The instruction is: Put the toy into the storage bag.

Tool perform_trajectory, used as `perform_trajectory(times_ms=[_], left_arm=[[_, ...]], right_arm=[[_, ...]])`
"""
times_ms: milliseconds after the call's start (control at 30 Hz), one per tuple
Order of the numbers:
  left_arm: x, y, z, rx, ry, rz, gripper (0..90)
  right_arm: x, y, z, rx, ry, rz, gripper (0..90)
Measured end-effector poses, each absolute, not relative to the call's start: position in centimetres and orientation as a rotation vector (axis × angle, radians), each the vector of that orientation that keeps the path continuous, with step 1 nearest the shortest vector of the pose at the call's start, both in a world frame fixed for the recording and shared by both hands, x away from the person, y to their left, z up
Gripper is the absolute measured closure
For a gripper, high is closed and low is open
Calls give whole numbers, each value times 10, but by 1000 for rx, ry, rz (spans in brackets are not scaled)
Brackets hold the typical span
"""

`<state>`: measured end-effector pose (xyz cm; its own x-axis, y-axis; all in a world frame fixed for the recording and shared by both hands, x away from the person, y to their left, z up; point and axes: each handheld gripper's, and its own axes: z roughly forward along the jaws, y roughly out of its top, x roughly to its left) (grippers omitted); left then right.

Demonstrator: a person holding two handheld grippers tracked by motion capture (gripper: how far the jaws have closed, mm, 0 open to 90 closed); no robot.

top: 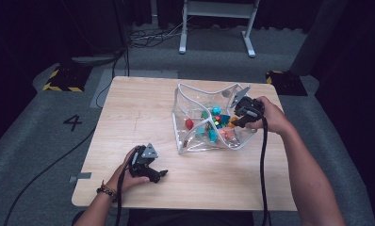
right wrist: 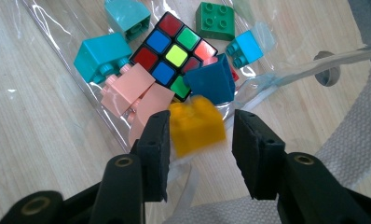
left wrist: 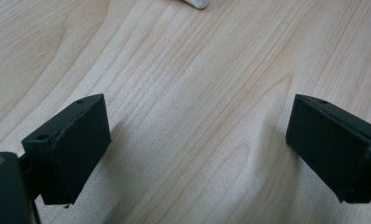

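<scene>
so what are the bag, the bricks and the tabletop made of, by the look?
Bag: clear soft plastic, glossy; it creases and glints, and the white woven edging looks like fabric. Yellow brick, between the right tongs, and the pink brick: hard moulded plastic with a smooth sheen and studs. Tabletop: pale wood grain, matt; solid wood or laminate, can't tell which.
</scene>
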<state>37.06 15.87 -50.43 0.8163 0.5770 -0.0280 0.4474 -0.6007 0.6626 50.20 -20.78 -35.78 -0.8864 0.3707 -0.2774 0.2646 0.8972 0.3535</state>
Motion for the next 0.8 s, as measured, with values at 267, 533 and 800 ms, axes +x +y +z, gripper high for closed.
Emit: perform_trajectory(times_ms=[267,533,800], left_arm=[[371,159,-504,2314,749,247,65],[371,159,-504,2313,749,247,65],[371,159,-504,2313,749,246,65]], right_arm=[[497,-208,-355,468,2705,552,547],[492,-212,-349,488,2628,668,463],[479,-221,-340,548,2528,801,346]])
